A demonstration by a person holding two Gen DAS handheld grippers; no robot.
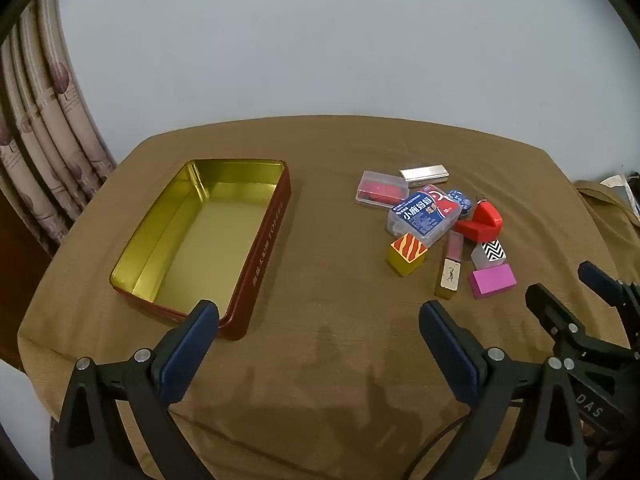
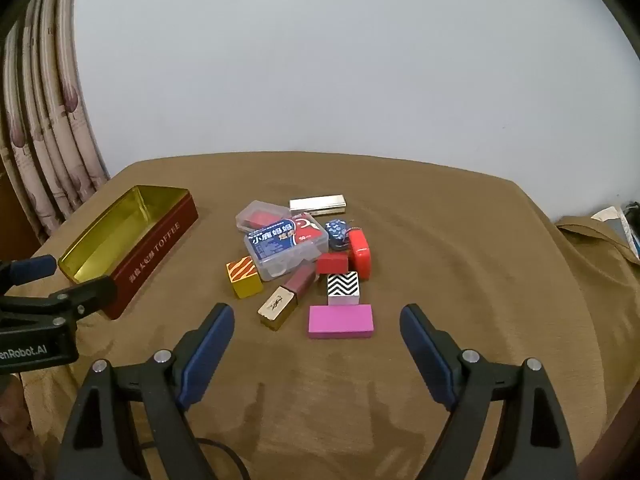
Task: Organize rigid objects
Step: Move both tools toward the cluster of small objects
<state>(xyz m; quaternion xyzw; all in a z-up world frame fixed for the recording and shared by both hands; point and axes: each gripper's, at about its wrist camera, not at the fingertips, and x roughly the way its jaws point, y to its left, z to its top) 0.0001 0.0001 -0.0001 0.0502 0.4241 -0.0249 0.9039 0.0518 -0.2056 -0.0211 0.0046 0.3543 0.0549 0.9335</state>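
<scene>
On the brown-clothed desk (image 2: 460,248), the toffee tin (image 2: 160,240) sits empty at about ten o'clock from the right gripper (image 2: 316,332), and the pile of small rigid things lies straight ahead at twelve. Both grippers hover with jaws spread wide and nothing between them; the left gripper (image 1: 320,328) hangs over the tin's near corner.

Nothing is in the tin yet, so the job looks barely begun. A sound first pick would be the pink block (image 2: 341,321), nearest the right gripper and lying flat and apart from the rest: come down across its short sides, close squarely, lift, then carry it toward ten o'clock.

Just beyond it stands the zigzag block (image 2: 343,288), close enough to be nudged. The lipstick (image 2: 286,296) lies at eleven o'clock, its far end touching the clear floss box (image 2: 286,246), which rests partly on its neighbours and could slide if they are disturbed. A yellow striped cube (image 2: 244,278), red blocks (image 2: 348,258) and a silver case (image 2: 317,204) fill out the heap. The left gripper crowds the tin's near end, so it may need to clear away.
</scene>
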